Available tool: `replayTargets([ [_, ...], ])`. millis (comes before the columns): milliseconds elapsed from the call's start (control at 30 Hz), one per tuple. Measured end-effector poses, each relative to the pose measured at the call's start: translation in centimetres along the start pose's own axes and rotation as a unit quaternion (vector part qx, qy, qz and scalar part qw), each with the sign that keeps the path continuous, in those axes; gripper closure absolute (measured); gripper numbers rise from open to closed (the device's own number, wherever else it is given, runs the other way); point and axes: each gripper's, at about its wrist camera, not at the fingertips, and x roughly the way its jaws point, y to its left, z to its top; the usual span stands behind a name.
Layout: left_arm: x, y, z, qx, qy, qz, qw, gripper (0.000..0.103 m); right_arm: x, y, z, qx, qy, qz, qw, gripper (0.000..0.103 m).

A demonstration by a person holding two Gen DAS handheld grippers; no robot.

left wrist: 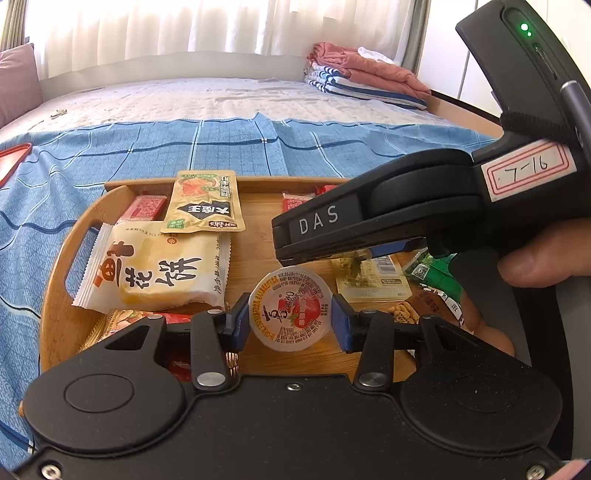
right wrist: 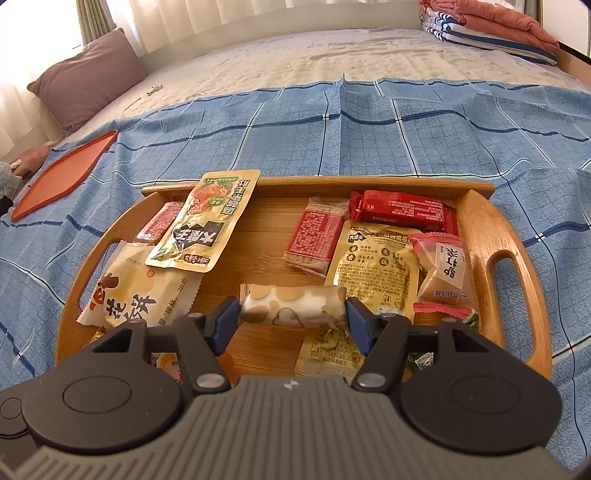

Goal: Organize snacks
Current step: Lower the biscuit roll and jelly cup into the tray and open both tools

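Note:
A wooden tray [left wrist: 59, 295] [right wrist: 476, 218] on the blue checked bedspread holds several snack packs. My left gripper [left wrist: 290, 314] is shut on a small round jelly cup [left wrist: 290, 308] with a red-and-white lid, held just above the tray. My right gripper [right wrist: 293, 308] is shut on a cream dotted wrapped roll [right wrist: 293, 304] above the tray's middle. The right gripper body [left wrist: 369, 221] crosses the left wrist view just beyond the jelly cup. A yellow flower-cake pack [left wrist: 159, 269] [right wrist: 136, 295] and a yellow pouch [left wrist: 205, 203] [right wrist: 207, 221] lie at the tray's left.
Red bars [right wrist: 402, 210] [right wrist: 314, 236], a yellow pouch [right wrist: 376, 266] and a pink-topped pack [right wrist: 443, 273] fill the tray's right side. A red lid [right wrist: 62, 173] lies on the bedspread at the left. A purple pillow [right wrist: 88, 77] and folded blankets [right wrist: 491, 26] sit at the back.

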Motion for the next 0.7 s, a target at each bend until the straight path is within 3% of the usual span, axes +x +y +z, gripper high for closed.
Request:
replayTargets([
  [200,-0.1,-0.1,-0.1,0.005,-0.001,0.001,1.0,0.058,-0.3,-0.3,-0.1,0.011,-0.005,0.012,1.0,0.035],
  [267,-0.2,-0.2,-0.1,0.005,0.0,0.003,1.0,0.057,-0.6,-0.4,-0.2,0.014,-0.011,0.016,1.0,0.026],
  [333,-0.4,-0.3,0.0,0.004,-0.003,0.003,1.0,0.054,-0.7,-0.6,-0.2,0.022,-0.013,0.021,0.999,0.026],
  [400,-0.7,-0.4,0.1,0.004,-0.008,-0.001,1.0,0.039,-1.0,-0.6,-0.3,0.025,-0.016,0.022,0.999,0.026],
  [567,-1.8,-0.6,0.3,0.007,-0.026,0.004,0.9996,0.016,-2.3,-0.8,-0.3,0.024,-0.028,0.018,0.999,0.024],
  [700,-2.7,-0.8,0.4,0.016,-0.033,0.011,0.9993,0.015,-3.7,-1.3,-0.1,0.028,-0.042,0.014,0.999,0.023],
])
